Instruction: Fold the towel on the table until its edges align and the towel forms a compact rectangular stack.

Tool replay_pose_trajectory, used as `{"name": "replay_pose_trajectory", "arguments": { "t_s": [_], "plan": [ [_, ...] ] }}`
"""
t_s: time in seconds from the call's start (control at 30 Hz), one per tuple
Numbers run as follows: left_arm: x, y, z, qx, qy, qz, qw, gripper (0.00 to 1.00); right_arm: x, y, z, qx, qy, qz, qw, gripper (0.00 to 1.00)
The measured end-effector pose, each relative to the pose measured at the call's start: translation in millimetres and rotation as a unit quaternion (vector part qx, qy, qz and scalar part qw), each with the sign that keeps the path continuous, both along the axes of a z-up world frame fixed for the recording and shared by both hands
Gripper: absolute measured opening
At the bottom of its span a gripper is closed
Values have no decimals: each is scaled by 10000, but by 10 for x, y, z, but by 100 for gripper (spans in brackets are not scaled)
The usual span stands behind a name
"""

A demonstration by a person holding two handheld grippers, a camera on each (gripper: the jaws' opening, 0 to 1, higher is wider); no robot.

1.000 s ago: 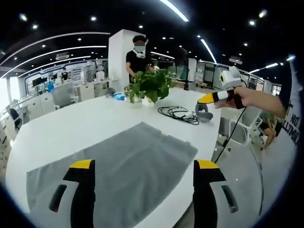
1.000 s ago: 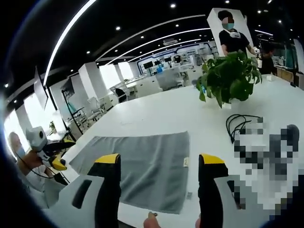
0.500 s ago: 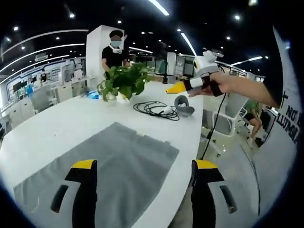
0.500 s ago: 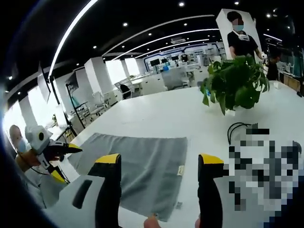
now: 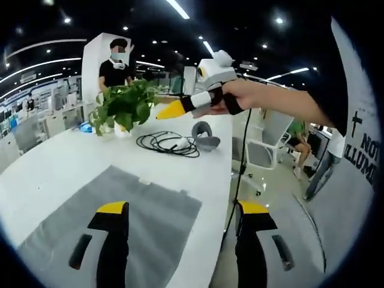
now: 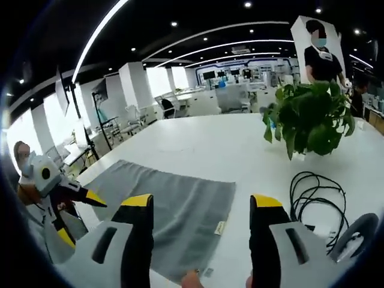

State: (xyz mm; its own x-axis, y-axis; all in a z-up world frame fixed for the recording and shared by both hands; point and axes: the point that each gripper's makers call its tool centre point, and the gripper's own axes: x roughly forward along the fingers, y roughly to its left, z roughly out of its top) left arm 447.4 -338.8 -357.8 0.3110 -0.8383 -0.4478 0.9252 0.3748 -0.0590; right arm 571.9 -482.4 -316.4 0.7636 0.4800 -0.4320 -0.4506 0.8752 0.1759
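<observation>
A grey towel (image 5: 114, 198) lies spread flat on the white table (image 5: 54, 162), one corner reaching the table's near edge. My left gripper (image 5: 182, 207) is open above that corner, with nothing between its jaws. The right gripper (image 5: 174, 109), held in a hand, hangs in the air over the table's right side, well above the towel. In the right gripper view the towel (image 6: 168, 204) lies flat under my right gripper (image 6: 202, 201), which is open and empty. There the left gripper (image 6: 75, 210) stands off the table's left edge, its yellow tips spread.
A potted plant (image 5: 123, 105) and a coiled black cable (image 5: 165, 143) with a grey round device (image 5: 204, 133) sit beyond the towel. A person (image 5: 117, 66) stands behind the plant. A chair (image 5: 261, 153) stands off the table's right edge. Plant (image 6: 312, 120) and cable (image 6: 315, 186) lie right of the towel.
Both cameras have swung. In the left gripper view the hand with the right gripper now looms larger and nearer the middle. The towel lies as before, and both grippers stay open.
</observation>
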Motion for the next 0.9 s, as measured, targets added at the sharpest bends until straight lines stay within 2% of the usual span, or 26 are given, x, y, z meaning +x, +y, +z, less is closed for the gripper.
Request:
{"name": "replay_pose_trajectory", "arguments": {
  "t_s": [0.1, 0.17, 0.37, 0.5, 0.73, 0.9],
  "plan": [
    [16, -81, -74, 47, 22, -82, 10000, 73, 66, 9, -8, -64, -1, 93, 9999, 63],
    [5, -120, -121, 74, 122, -311, 9994, 73, 133, 5, -26, -134, -14, 125, 9998, 61],
    [153, -172, -48, 15, 118, -356, 9993, 70, 280, 28, -98, -263, 44, 284, 9992, 60],
    [237, -188, -107, 112, 83, -427, 9990, 69, 394, 50, -146, -269, 90, 360, 9989, 59],
    [237, -323, -200, 156, 167, -585, 9980, 68, 607, 136, -222, -298, 87, 432, 9986, 57],
    [193, -516, -302, 90, 313, -756, 9966, 67, 695, 141, -186, -355, -36, 419, 9985, 53]
  ]
}}
